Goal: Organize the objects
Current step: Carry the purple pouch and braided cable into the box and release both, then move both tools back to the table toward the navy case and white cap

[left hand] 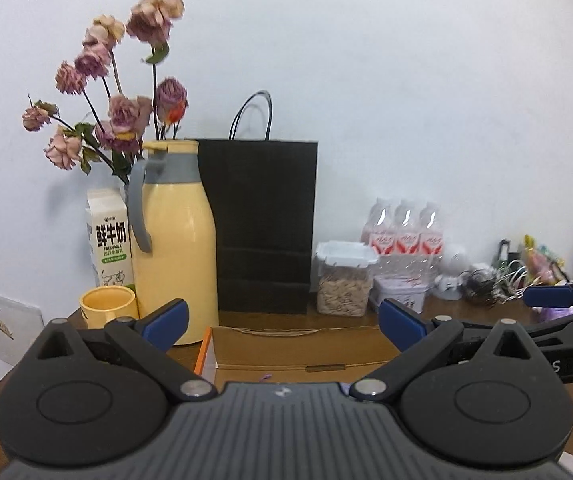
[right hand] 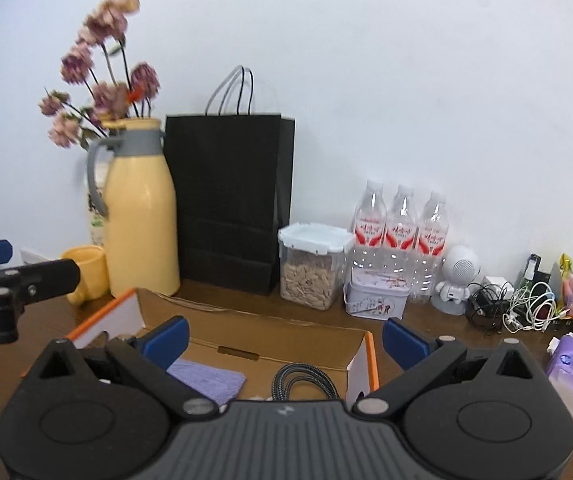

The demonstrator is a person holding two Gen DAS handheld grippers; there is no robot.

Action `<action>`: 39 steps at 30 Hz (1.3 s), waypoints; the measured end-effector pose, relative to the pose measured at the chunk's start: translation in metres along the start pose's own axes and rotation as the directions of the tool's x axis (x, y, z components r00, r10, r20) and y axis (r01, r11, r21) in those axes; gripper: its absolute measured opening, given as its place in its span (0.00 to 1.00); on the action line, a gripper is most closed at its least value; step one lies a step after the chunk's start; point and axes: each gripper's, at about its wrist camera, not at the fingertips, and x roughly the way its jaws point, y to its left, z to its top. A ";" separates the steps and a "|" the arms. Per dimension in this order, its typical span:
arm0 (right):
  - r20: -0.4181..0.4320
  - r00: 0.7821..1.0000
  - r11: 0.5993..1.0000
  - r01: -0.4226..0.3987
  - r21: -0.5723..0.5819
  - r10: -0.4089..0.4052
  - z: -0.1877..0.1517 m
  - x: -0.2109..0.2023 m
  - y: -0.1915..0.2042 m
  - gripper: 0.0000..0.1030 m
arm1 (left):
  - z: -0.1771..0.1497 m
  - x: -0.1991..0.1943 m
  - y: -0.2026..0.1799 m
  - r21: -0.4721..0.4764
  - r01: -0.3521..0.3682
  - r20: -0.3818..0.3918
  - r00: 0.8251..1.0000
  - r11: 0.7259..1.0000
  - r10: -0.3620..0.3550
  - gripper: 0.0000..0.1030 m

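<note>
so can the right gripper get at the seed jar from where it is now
Probably yes. The right gripper is open and empty, and the seed jar stands beyond the open cardboard box, with bare table in front. The tin sits close on its right, so approach from the front.

- Brown wooden table (right hand: pixel 222 300) against the wall.
- Open cardboard box (right hand: pixel 270 340) up front.
- Behind: yellow jug (right hand: pixel 140 216), yellow mug (right hand: pixel 86 272), black bag (right hand: pixel 226 200), seed jar (right hand: pixel 310 268), 3 bottles (right hand: pixel 400 232).
- Right: cables (right hand: pixel 522 308).
</note>
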 end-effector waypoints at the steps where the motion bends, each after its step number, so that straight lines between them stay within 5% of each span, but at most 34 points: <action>1: 0.007 1.000 1.000 -0.004 0.004 0.004 -0.002 -0.008 -0.001 1.00 | 0.000 -0.007 0.000 0.001 0.003 0.004 1.000 1.000 -0.003 1.00; 19: -0.027 0.999 1.000 -0.030 0.000 0.030 -0.057 -0.123 -0.002 1.00 | -0.021 -0.103 0.004 0.039 0.002 -0.030 1.000 0.999 -0.001 1.00; 28: -0.104 0.991 0.997 -0.083 0.004 0.083 -0.100 -0.150 0.012 1.00 | -0.059 -0.131 0.013 0.039 -0.016 -0.132 0.991 0.999 0.021 1.00; 35: -0.179 0.976 0.993 -0.120 0.018 0.121 -0.139 -0.155 0.023 1.00 | -0.096 -0.133 0.025 0.031 -0.039 -0.259 0.965 0.999 0.046 1.00; 37: -0.195 0.973 0.992 -0.124 0.012 0.124 -0.149 -0.154 0.025 0.95 | -0.106 -0.134 0.029 0.023 -0.044 -0.286 0.957 0.999 0.048 1.00; 39: -0.207 0.969 0.991 -0.136 0.007 0.134 -0.157 -0.154 0.029 0.73 | -0.113 -0.135 0.032 0.018 -0.046 -0.306 0.951 0.999 0.049 1.00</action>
